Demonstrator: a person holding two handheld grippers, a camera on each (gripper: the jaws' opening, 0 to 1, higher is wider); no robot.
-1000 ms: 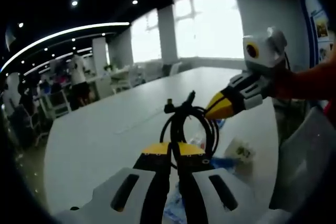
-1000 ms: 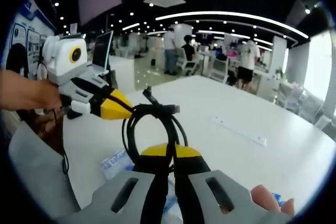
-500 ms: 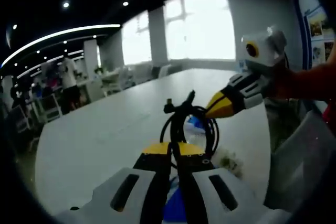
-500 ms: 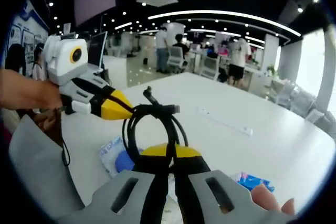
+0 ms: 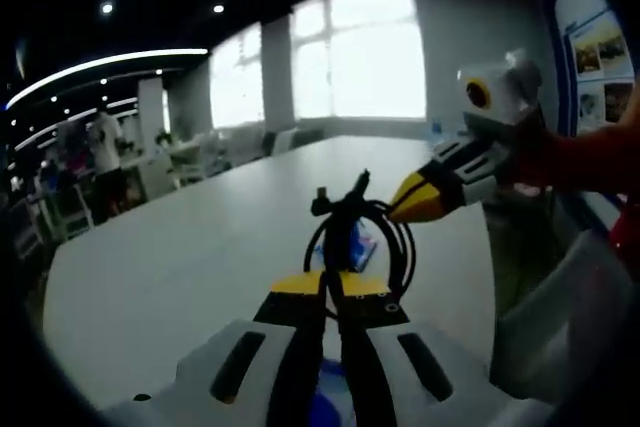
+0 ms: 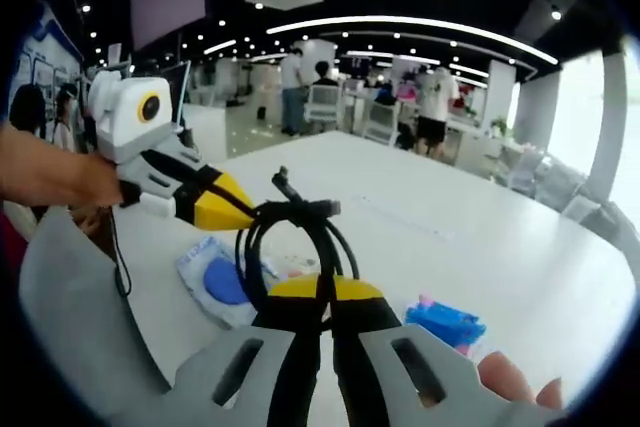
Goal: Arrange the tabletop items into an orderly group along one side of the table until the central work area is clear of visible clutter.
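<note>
A coiled black cable (image 5: 352, 232) hangs above the white table (image 5: 200, 247), with both grippers on it. In the left gripper view my left gripper (image 5: 333, 283) is shut on the coil's lower loop, and the right gripper (image 5: 407, 204) comes in from the right with its yellow tips at the coil's upper right. In the right gripper view my right gripper (image 6: 325, 290) is shut on the cable (image 6: 295, 237), and the left gripper (image 6: 240, 215) meets the coil from the left. On the table (image 6: 480, 247) below lie a blue-and-white packet (image 6: 222, 282) and a small blue packet (image 6: 445, 325).
A pale chair back (image 6: 70, 317) stands by the table's near edge, also seen as the chair back (image 5: 560, 327) in the left gripper view. A laptop (image 6: 192, 97) sits at the back left. A blue packet (image 5: 362, 245) lies behind the coil. People and desks fill the far room.
Both grippers keep their hold on the cable. The views have swung over the table, so the blue packets show more fully beneath the coil.
</note>
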